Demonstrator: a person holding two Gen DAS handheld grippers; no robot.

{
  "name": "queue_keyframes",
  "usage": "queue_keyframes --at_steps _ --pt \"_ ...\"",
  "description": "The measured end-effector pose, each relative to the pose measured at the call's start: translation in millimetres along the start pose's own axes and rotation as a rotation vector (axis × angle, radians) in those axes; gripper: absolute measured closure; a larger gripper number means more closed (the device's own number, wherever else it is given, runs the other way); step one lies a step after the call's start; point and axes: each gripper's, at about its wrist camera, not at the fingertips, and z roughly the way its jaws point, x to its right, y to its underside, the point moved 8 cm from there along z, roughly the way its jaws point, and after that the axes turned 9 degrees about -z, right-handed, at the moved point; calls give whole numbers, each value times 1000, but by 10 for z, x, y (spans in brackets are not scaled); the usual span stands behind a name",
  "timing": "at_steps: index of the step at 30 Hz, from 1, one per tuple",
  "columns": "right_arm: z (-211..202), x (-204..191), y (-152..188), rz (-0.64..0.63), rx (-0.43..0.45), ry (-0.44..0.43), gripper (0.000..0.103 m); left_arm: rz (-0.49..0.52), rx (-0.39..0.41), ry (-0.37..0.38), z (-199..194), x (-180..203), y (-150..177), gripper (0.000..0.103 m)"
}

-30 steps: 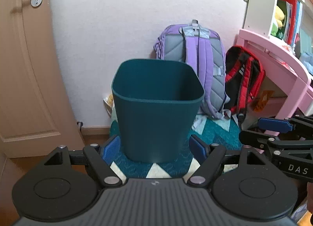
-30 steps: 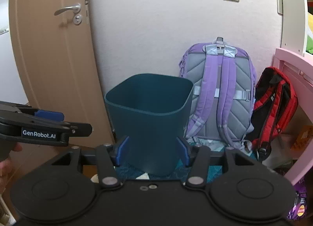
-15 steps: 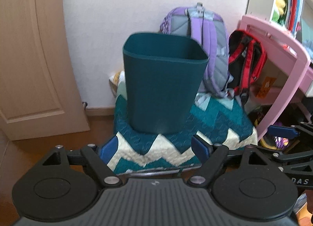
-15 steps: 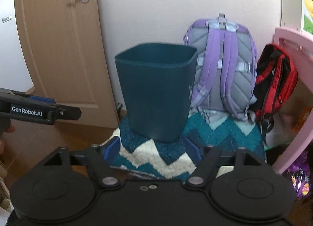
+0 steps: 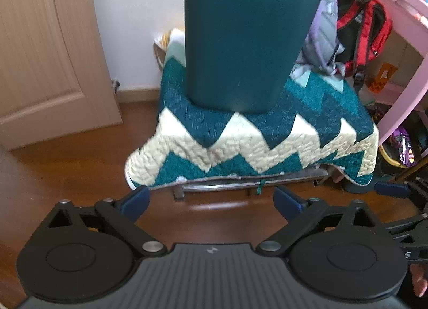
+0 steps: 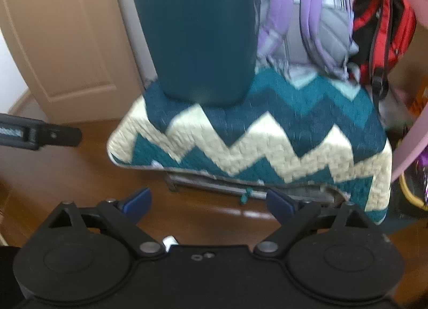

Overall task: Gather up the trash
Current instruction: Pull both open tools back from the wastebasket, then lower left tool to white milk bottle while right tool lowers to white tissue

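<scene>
A dark teal waste bin [image 5: 246,41] [image 6: 200,33] stands upright on a low seat covered by a teal and cream zigzag quilt [image 5: 256,143] [image 6: 267,143]. My left gripper [image 5: 211,200] hangs low over the wooden floor in front of the seat, its jaws opening wide with nothing between them. My right gripper [image 6: 208,202] is at a similar height beside it, jaws also opening, empty. A small white scrap [image 6: 169,242] shows on the floor just past the right gripper's body. No trash lies between either pair of fingers.
A purple backpack [image 6: 307,15] and a red backpack [image 5: 361,28] lean behind the seat. A pink desk frame [image 5: 401,41] stands at the right, with packets under it. A wooden door [image 5: 48,55] fills the left. Brown wooden floor [image 5: 67,170] lies before the seat.
Both grippers have dropped and tilted down, so the bin has slid up the views and the floor now shows. Both pairs of jaws have spread wider.
</scene>
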Motion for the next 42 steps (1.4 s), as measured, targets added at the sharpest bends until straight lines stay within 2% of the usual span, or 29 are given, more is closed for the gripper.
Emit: queue_keyframes --at_steps 5,10,17,22,30,34,37,42 --pt "557 21 308 41 -86 20 9 -11 -83 4 538 -156 213 3" --pt "1127 49 585 71 -178 37 9 -28 -200 -14 1167 -336 444 3" --pt "1881 162 1021 122 -317 61 9 -41 -316 -100 1970 -532 724 3" --pt "2345 293 1434 172 -438 103 9 -102 -401 -151 2509 -585 978 3" --pt "2823 455 2161 274 -606 124 9 -174 -552 -246 3227 -578 1635 3" --pt "3022 491 2475 298 -686 125 9 -247 -621 -291 3524 -628 1992 3" --pt "3181 446 2643 311 -724 109 9 -312 -674 -314 3720 -673 2225 3" --pt "3381 358 2897 343 -781 62 10 -396 -717 -328 3968 -709 2483 3"
